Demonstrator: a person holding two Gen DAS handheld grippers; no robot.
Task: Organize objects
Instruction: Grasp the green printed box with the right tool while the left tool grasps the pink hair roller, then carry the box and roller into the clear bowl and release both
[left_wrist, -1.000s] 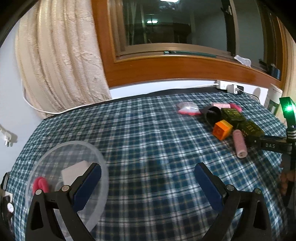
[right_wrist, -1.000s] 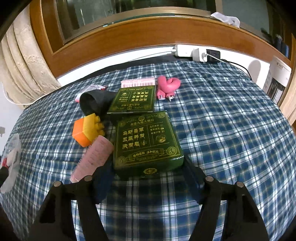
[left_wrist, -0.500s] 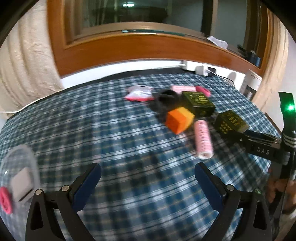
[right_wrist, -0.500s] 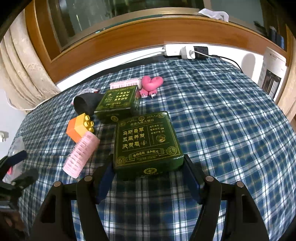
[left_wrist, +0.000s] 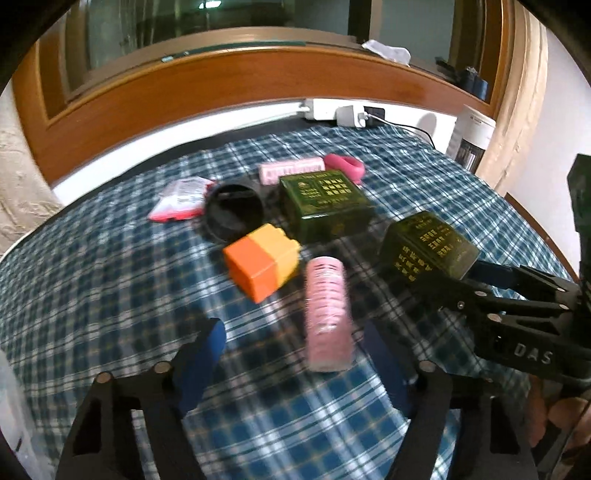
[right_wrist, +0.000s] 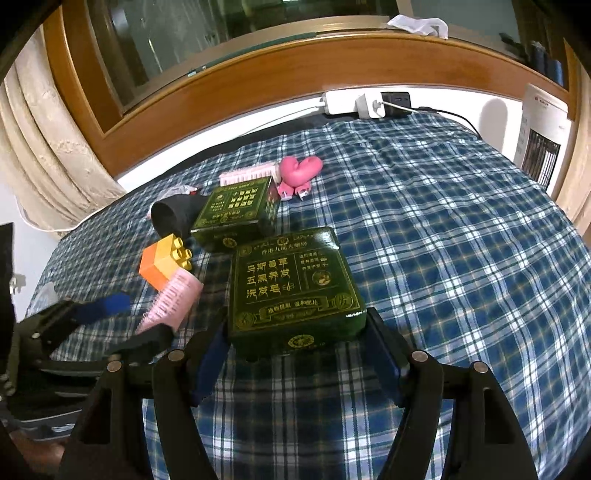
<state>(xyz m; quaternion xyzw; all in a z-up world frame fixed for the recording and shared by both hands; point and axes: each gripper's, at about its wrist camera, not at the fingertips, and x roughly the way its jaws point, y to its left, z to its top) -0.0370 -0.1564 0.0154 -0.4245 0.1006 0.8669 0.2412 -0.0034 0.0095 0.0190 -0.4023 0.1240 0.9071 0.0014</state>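
Right gripper (right_wrist: 295, 354) clamps the green box (right_wrist: 293, 286); left gripper (left_wrist: 295, 354), fingers apart, straddles the pink roller (left_wrist: 327, 314) at frame centre. Closing crooked could roll it away.

Checked woven cloth (right_wrist: 461, 240) covers the table. Two glossy dark green boxes (right_wrist: 295, 291) (right_wrist: 236, 214) carry gold print. The orange-yellow block (left_wrist: 262, 266) is smooth plastic; the pink roller (left_wrist: 327, 314) is ribbed and matt. Window frame (right_wrist: 258, 81): varnished wood. Curtain (right_wrist: 44, 177): textured cloth. Gripper (right_wrist: 295, 354) frame: matt black, with blue pads (right_wrist: 208, 365).
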